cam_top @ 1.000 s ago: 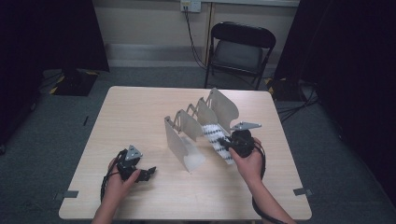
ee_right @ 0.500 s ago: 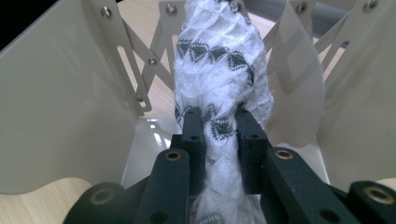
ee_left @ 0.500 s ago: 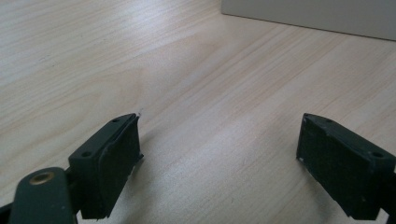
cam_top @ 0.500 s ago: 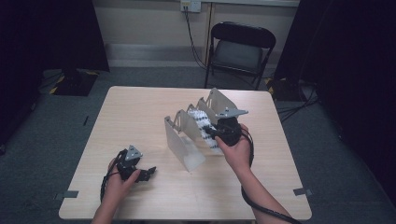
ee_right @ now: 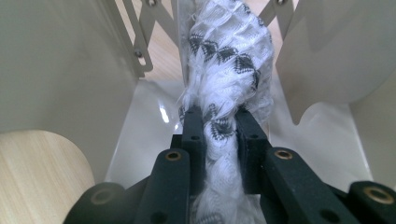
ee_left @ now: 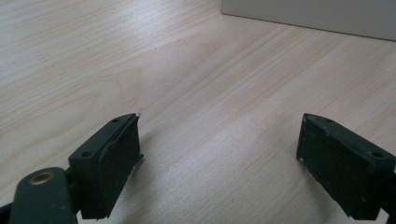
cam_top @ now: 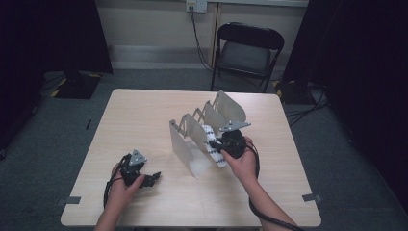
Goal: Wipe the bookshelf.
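Observation:
A white folding rack (cam_top: 185, 139) with several upright dividers stands at the table's middle right. My right gripper (cam_top: 219, 143) is shut on a rolled white cloth with a black pattern (cam_top: 211, 137), which it holds in a slot between two dividers. In the right gripper view the cloth (ee_right: 229, 56) rises from the right gripper (ee_right: 218, 123) between the divider walls (ee_right: 56, 65), over the rack's glossy base. Near the front left of the table, my left gripper (cam_top: 153, 178) rests low and open. Bare wood lies between the fingers of the left gripper (ee_left: 219, 135).
The light wooden table (cam_top: 144, 115) has bare surface on its left half and along the front. A black folding chair (cam_top: 248, 48) stands behind the far edge. Tape marks (cam_top: 310, 197) sit near the front corners. Cables lie on the floor at right.
My right gripper carried the cloth left from the rack's right side, up over the dividers, then down into a slot. The left gripper has stayed put.

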{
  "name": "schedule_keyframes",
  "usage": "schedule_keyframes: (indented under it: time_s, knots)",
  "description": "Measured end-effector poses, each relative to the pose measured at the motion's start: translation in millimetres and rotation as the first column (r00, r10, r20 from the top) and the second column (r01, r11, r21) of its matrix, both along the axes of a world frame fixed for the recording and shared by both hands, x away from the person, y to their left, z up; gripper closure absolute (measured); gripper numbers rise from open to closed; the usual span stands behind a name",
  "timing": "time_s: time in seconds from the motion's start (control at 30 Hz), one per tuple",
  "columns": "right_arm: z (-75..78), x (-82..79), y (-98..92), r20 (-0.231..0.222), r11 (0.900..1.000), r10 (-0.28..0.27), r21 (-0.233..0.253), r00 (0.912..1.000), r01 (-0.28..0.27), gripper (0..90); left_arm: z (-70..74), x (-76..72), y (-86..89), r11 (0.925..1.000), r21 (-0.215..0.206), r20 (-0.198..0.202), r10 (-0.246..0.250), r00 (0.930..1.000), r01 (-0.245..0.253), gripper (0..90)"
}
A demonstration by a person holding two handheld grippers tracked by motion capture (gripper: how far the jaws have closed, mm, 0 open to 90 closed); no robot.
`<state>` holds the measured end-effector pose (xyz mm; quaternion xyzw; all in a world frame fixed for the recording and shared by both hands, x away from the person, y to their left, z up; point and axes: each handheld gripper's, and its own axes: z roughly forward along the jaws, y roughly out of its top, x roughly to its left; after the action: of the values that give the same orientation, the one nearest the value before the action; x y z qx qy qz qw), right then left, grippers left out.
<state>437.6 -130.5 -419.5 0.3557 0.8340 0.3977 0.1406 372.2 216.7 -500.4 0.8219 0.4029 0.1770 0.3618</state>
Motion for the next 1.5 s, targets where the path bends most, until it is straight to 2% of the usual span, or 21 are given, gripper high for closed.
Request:
schedule_keyframes:
  time_s: [0.3,0.43,0.5,0.6,0.7,0.8,0.87,0.97,1.03,1.17,1.3,1.5]
  knots:
    - [-34.2,2.8,-1.1,-0.058,1.000,-0.004,-0.025,0.9983,0.003,77.0,0.0,0.0,-0.1,1.0000,-0.002,-0.001,0.000,1.0000,0.000,13.2]
    - [-46.7,2.3,-5.2,-0.068,0.999,-0.019,-0.047,0.9975,0.016,74.8,-0.1,0.0,-0.1,1.0000,-0.002,-0.001,0.000,1.0000,0.000,13.3]
    - [-49.1,2.1,-8.4,-0.071,0.998,-0.037,-0.049,0.9968,0.034,70.7,0.0,0.0,0.0,1.0000,0.000,0.000,0.000,1.0000,0.000,13.2]
    - [-48.7,1.7,-12.4,-0.074,0.998,-0.039,-0.060,0.9965,0.035,57.3,0.0,0.0,0.0,1.0000,0.000,0.000,0.000,1.0000,0.000,13.2]
    - [-46.2,-3.6,-18.2,-0.066,0.996,-0.060,-0.070,0.9960,0.056,47.6,0.0,-0.1,0.0,1.0000,0.000,0.000,0.000,1.0000,0.000,13.2]
    - [-47.5,-11.6,-25.1,-0.055,0.995,-0.071,-0.077,0.9959,0.067,42.1,0.0,0.0,0.0,1.0000,0.000,0.000,0.000,1.0000,0.000,13.3]
    - [-52.6,-18.0,-27.7,-0.057,0.993,-0.073,-0.100,0.9957,0.067,40.1,0.0,-0.1,-0.1,1.0000,0.000,0.000,0.000,1.0000,0.000,13.3]
    - [-64.2,-23.8,-30.0,-0.054,0.990,-0.074,-0.125,0.9958,0.067,45.1,0.0,-0.1,-0.1,1.0000,0.000,0.001,0.000,1.0000,0.000,13.3]
    - [-67.3,-24.5,-34.6,-0.054,0.994,-0.079,-0.085,0.9954,0.074,59.9,0.0,-0.1,-0.1,1.0000,0.000,0.000,0.000,1.0000,0.000,13.3]
    - [-60.5,-19.6,-37.1,-0.082,0.993,-0.072,-0.095,0.9941,0.064,75.3,0.1,-0.2,-0.1,1.0000,0.001,0.000,0.001,1.0000,-0.001,13.3]
    - [-40.7,-15.5,-37.7,-0.057,0.996,-0.075,-0.049,0.9956,0.072,76.5,0.0,-0.1,-0.1,1.0000,0.000,0.000,0.001,1.0000,-0.001,13.3]
    - [4.3,-7.3,-23.4,0.014,0.999,-0.039,-0.011,0.9991,0.039,76.7,0.0,-0.1,-0.1,1.0000,0.000,0.000,0.001,1.0000,-0.001,13.2]
